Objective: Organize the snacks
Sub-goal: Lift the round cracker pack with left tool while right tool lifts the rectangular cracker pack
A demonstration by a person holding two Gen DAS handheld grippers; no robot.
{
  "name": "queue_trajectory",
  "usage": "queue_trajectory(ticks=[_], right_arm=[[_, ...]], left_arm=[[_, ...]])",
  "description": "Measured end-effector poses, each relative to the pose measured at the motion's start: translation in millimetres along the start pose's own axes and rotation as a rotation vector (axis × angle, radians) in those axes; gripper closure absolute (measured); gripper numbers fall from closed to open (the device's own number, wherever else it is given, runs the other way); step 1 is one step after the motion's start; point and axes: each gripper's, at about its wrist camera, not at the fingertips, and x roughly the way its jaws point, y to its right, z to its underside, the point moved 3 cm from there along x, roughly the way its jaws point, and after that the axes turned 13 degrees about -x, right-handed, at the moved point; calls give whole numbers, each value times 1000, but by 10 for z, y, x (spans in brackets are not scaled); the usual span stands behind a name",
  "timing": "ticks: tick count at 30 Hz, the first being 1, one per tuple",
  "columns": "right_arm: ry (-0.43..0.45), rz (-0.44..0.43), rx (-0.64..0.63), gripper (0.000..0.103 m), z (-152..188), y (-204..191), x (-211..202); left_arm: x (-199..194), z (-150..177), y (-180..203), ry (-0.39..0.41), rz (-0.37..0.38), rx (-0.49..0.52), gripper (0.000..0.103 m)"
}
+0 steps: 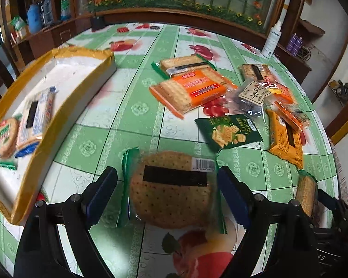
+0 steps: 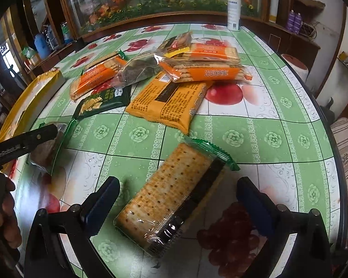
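Early on: only 2 pkts sit in the tray (image 1: 81,53) far left, w/ left gripper (image 1: 167,192) wide around a round cracker pkt (image 1: 171,190), right gripper (image 2: 177,205) wide around a rectangular cracker pkt (image 2: 171,197), pile (image 1: 220,92) left on bench (image 1: 127,120).

**Both grippers angled down, jaws spread**

Your left gripper (image 1: 167,194) points steeply down at the table. Its two blue pads (image 1: 103,194) stand wide apart, and neither presses on anything. From the right wrist view, one black finger of this gripper reaches in from the left edge, with your left hand (image 2: 2,220) wrapped round the handle below it.

Your right gripper (image 2: 178,208) tilts down likewise. Its blue pads (image 2: 99,206) are spread wide and nothing is clamped between them.
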Motion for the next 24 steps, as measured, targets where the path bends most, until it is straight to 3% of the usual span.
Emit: queue_trajectory(ticks=[2, 4, 12, 14, 18, 24], right_arm=[[-1, 4, -7, 0, -4, -5, 1], [-4, 3, -14, 0, -8, -15, 9], [-3, 6, -50, 0, -27, -38, 34], [0, 3, -67, 4, -39, -61, 32], [16, 2, -90, 17, -45, -79, 5], [47, -55, -86, 38, -51, -59, -46]], left_arm=[[113, 51, 63, -32, -39, 45, 14], [181, 111, 104, -43, -43, 73, 0], [245, 205, 115, -25, -44, 103, 0], [240, 192, 104, -17, -38, 102, 3], [201, 129, 58, 3, -27, 96, 22], [165, 98, -6, 2, 25, 72, 26]])
